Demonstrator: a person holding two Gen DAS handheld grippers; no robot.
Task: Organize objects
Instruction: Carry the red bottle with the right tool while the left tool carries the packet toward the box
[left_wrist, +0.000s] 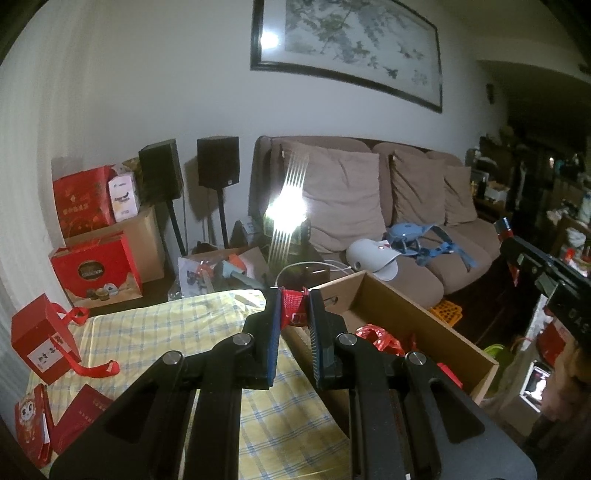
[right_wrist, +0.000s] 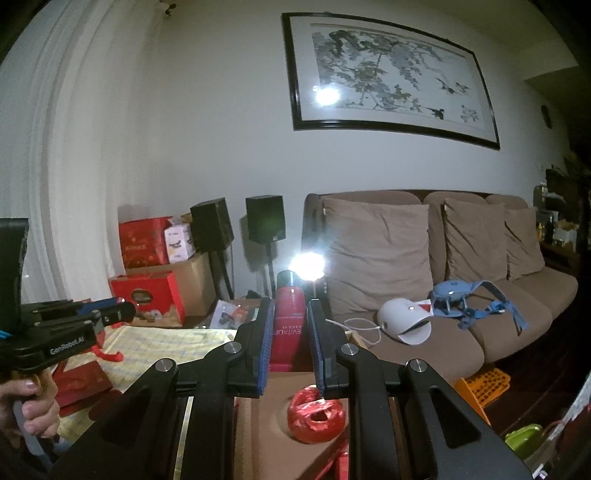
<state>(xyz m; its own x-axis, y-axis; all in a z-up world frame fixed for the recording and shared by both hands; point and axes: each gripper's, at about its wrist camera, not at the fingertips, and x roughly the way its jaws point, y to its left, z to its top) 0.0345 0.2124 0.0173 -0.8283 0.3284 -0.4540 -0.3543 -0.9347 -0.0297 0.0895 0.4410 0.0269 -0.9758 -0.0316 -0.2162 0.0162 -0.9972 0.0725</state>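
Item: right gripper, jaws clamping a red bottle upright, likely carrying it to the cardboard box below, where a red ribbon roll is lying.
Item: left gripper, jaws pinching a small red mesh-textured piece at the box's near edge, seemingly bound for it too.
Surface: yellow checked cloth bearing red gift boxes.
Beyond: brown sofa carrying a white cap-like thing, black speakers, framed painting.
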